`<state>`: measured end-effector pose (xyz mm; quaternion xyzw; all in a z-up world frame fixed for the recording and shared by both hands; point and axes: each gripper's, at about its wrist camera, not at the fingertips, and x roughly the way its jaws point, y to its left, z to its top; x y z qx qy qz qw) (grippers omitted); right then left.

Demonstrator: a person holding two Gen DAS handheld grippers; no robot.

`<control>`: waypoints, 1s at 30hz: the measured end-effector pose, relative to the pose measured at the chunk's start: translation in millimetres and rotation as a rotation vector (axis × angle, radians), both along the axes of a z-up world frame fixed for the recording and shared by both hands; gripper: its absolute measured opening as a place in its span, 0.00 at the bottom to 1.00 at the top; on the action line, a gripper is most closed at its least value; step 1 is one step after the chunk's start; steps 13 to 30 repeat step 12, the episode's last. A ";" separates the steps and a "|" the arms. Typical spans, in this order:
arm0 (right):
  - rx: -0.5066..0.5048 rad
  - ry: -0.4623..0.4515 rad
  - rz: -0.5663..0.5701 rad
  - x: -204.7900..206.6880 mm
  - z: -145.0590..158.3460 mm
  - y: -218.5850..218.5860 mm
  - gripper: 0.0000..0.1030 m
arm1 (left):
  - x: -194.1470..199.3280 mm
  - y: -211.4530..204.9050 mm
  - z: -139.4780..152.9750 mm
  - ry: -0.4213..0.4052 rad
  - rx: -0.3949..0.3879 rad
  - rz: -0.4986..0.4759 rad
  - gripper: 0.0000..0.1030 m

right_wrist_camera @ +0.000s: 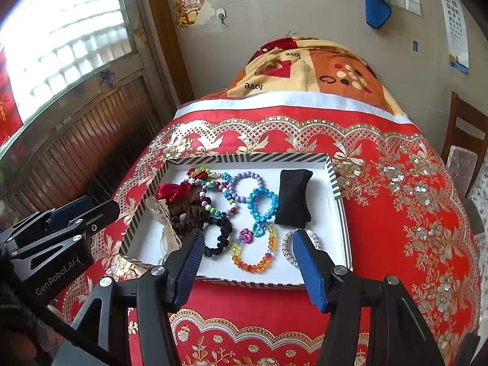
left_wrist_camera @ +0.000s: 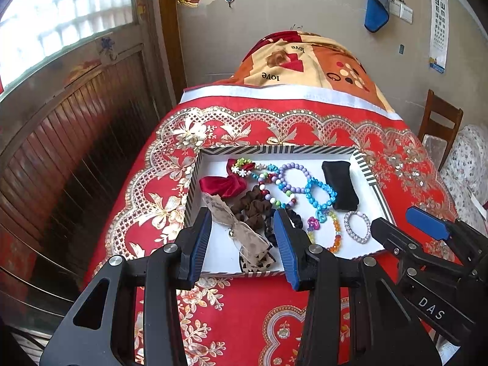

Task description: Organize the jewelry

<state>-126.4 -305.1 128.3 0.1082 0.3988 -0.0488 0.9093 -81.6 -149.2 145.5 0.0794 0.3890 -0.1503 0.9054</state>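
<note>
- Left gripper (left_wrist_camera: 244,213) fills the lower centre, jaws apart and empty, hovering over the striped tray's (left_wrist_camera: 195,183) near edge.
- In the tray: a red bow (left_wrist_camera: 224,184) at left, a brown scrunchie (left_wrist_camera: 251,209), a purple bead bracelet (left_wrist_camera: 292,180), a black pouch (left_wrist_camera: 340,184) at right.
- Right gripper (left_wrist_camera: 427,225) pokes in at lower right.
</note>
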 end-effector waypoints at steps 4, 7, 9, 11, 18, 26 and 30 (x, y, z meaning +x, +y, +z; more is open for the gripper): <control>0.003 0.006 -0.001 0.5 -2.3 -0.4 0.57 | -0.2 -1.5 -1.7 0.001 0.005 -0.007 0.41; 0.006 0.008 -0.002 0.4 -3.7 -1.9 0.57 | -1.0 -2.4 -2.7 -0.004 0.000 -0.013 0.41; 0.007 0.011 -0.005 -0.2 -5.2 -3.4 0.57 | 0.4 -3.0 -2.8 -0.006 0.000 -0.017 0.41; 0.009 0.012 -0.013 -0.8 -6.8 -6.9 0.57 | 1.4 -3.2 -3.5 -0.004 0.002 -0.019 0.41; 0.011 0.012 -0.016 -0.9 -7.4 -9.5 0.57 | 2.2 -3.2 -4.2 0.001 0.001 -0.020 0.41; 0.011 0.012 -0.016 -0.9 -7.4 -9.5 0.57 | 2.2 -3.2 -4.2 0.001 0.001 -0.020 0.41; 0.011 0.012 -0.016 -0.9 -7.4 -9.5 0.57 | 2.2 -3.2 -4.2 0.001 0.001 -0.020 0.41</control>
